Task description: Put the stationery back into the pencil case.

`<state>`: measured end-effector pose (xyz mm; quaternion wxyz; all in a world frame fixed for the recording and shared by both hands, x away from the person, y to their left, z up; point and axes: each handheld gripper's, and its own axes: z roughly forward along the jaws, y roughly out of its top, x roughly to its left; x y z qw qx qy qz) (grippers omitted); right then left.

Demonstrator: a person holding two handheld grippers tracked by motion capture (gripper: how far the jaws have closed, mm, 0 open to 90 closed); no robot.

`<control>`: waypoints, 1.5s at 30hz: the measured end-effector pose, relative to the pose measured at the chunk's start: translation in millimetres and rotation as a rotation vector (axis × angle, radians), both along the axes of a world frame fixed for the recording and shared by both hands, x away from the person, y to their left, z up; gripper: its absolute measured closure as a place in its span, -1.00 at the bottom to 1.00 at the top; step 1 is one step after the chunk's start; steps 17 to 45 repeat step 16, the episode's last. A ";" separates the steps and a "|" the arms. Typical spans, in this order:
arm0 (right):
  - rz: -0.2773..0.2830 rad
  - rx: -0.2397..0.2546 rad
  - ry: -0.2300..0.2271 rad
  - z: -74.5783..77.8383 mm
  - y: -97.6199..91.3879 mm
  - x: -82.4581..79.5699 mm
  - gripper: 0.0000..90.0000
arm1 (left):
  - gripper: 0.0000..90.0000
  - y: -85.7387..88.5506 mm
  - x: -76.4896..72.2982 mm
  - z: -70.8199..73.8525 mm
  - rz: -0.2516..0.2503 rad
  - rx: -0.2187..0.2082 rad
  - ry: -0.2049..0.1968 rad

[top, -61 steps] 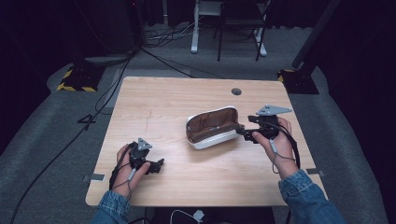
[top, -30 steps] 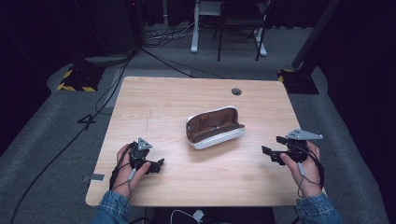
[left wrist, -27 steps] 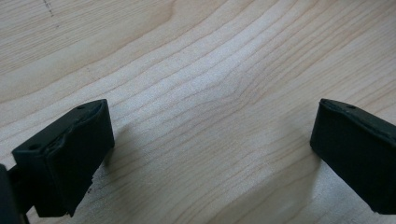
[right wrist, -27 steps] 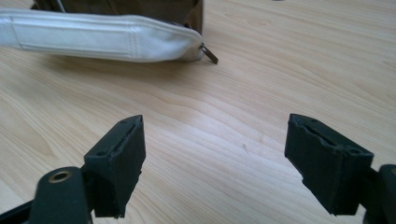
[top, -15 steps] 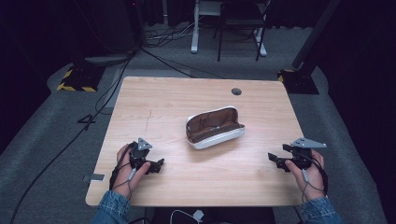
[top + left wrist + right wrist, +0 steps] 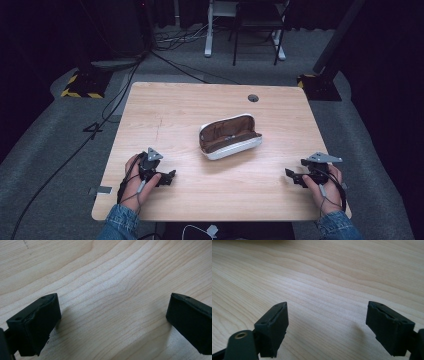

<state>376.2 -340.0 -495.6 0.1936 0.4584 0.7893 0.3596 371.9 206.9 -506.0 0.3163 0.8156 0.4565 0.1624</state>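
My left hand-held gripper (image 6: 167,176) sits low at the near left of the counter (image 6: 200,105), jaws spread wide with nothing between them. In the left gripper view the two black pads (image 6: 37,325) frame bare pale wood grain, their shadows falling on the surface just under them.

My right hand-held gripper (image 6: 292,176) is at the near right of the counter, close to the right edge, jaws also parted and empty. The right gripper view shows the pads (image 6: 274,325) wide apart over plain wood (whether they touch the surface I cannot tell).

Glasses case (image 6: 230,136): lying open near the middle of the counter, white shell, brown lining facing up, tilted a little with its right end farther from me. It is well apart from both grippers, roughly between them and farther back. Something small shows inside on the lining; too small to make out.

A round dark hole (image 6: 253,98) sits in the counter near the far edge. Grey carpet (image 6: 55,165) surrounds the counter, with dark cables (image 6: 107,107) trailing across it on the left.
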 end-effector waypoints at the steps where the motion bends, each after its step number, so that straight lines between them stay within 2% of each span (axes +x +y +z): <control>1: -0.001 -0.003 0.005 -3.4 0.5 0.4 -0.61 | -1.00 0.0 0.0 0.0 0.000 0.000 0.000; 5: 0.006 -0.001 0.006 -7.5 1.2 1.1 -0.64 | -1.00 0.0 0.0 0.0 0.000 0.000 0.000; 9: 0.012 -0.034 -0.001 -8.8 4.0 0.9 -0.68 | -1.00 0.0 0.0 0.0 0.000 0.000 0.000; 15: -0.001 -0.038 0.006 -9.2 8.0 2.4 -0.75 | -1.00 0.0 0.0 0.0 0.000 0.000 0.000; 45: 0.000 -0.037 0.006 -9.2 8.0 2.6 -0.76 | -1.00 0.0 -0.1 0.0 0.000 0.001 0.000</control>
